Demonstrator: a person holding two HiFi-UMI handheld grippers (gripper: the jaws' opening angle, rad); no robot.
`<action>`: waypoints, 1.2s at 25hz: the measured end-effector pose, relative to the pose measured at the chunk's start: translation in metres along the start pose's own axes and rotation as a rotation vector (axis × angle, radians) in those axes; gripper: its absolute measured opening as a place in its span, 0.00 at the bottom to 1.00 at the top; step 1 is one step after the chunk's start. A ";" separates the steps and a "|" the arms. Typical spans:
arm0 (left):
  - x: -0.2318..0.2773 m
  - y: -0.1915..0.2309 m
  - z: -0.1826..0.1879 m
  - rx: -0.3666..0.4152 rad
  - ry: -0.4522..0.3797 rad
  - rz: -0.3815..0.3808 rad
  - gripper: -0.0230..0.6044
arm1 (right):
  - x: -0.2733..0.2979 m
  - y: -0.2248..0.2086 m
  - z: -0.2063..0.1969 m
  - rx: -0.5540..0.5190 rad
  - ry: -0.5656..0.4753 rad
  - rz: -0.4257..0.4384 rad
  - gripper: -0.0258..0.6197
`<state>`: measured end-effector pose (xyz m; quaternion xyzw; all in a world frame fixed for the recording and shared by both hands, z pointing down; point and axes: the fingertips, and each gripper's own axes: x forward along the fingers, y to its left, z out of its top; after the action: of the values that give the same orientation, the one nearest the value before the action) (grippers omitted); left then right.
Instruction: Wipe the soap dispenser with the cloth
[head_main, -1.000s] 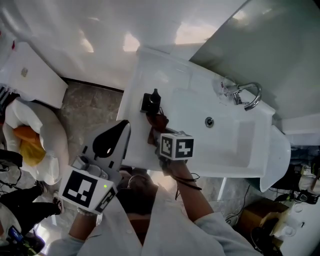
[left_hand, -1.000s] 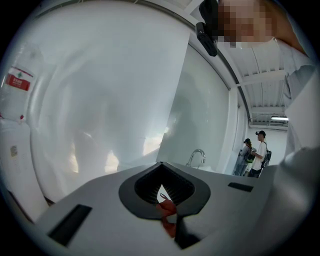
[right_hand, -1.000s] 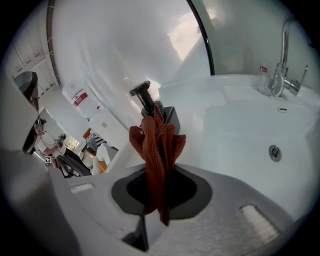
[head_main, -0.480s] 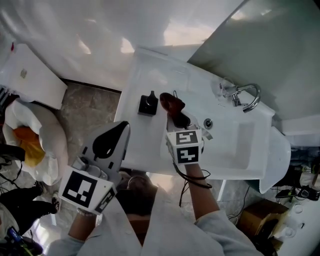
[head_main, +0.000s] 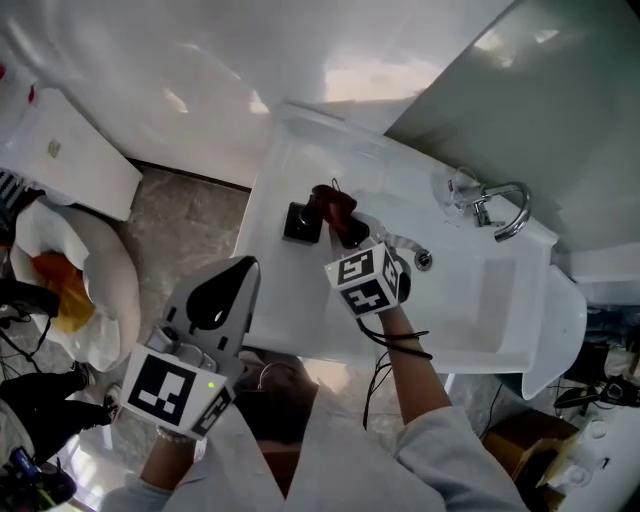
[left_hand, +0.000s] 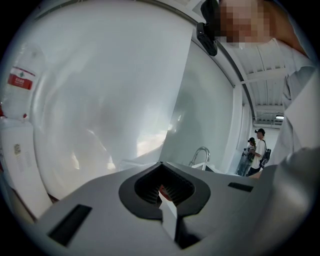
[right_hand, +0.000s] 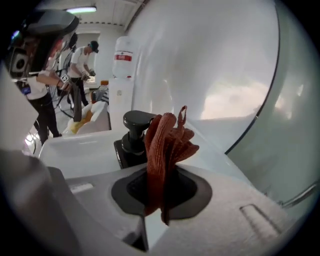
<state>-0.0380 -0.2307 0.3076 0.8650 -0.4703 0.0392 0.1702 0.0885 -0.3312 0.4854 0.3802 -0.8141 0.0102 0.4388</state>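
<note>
Pinching cloth (right_hand: 165, 145) beside soap dispenser (right_hand: 134, 135), right claw (right_hand: 161, 190) outstretched over sink (head_main: 480, 300)

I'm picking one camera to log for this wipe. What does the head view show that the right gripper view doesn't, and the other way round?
Only the head view shows the faucet, the drain and the left hand-held gripper, held away from the dispenser. Only the right gripper view shows bystanders in the background and the right hand-held gripper with its jaws shut on the cloth. Both show the cloth beside the black soap dispenser on the white sink.
</note>
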 end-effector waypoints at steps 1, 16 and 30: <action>0.000 0.001 0.000 -0.002 0.001 0.003 0.04 | 0.003 -0.003 0.002 -0.053 -0.001 0.000 0.13; -0.008 0.016 -0.003 -0.013 0.009 0.061 0.04 | 0.050 -0.003 0.012 -0.709 0.040 0.172 0.13; -0.007 0.011 -0.007 -0.019 0.010 0.046 0.04 | 0.043 0.007 -0.040 -0.306 0.131 0.238 0.13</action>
<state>-0.0507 -0.2284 0.3152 0.8522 -0.4895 0.0432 0.1798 0.0984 -0.3383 0.5433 0.2086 -0.8152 -0.0371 0.5390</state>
